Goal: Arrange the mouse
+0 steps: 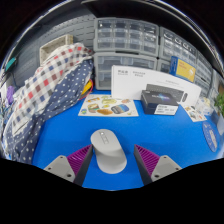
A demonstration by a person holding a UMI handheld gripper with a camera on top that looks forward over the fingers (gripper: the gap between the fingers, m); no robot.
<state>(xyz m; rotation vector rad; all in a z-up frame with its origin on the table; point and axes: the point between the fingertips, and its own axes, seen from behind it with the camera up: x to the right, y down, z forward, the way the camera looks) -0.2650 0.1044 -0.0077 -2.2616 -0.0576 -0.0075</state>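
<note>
Hovered low over the blue table point(160, 130), gripper point(109, 160) spread wide, purple pads point(78, 160) angled in on either side. Sat squarely between them and just ahead: the white mouse point(107, 147), flat on the tabletop, a clear gap showing at each flank. No contact yet, by the look of it; neither pad pressed against the shell.

Lay beyond the mouse, near the middle of the table, a printed mat point(108, 107) with colourful pictures on it. Stood further back a white carton point(133, 82) and, beside it, a dark box-shaped device point(158, 100); exact nature of that device not readable. Draped down one side of the table, a checked cloth with a starred blue patch point(45, 90). Ranged along the back, grey drawer cabinets point(125, 40).

Judged as the very start of the job: lined up on the mouse, nothing grasped, nothing lifted. Left to do, then: close on the mouse, carry it, set it down. Probably bound for the mat, though only a guess, since no marked spot showed. Worth watching the rounded shell, likely to slip under a shallow pinch.
</note>
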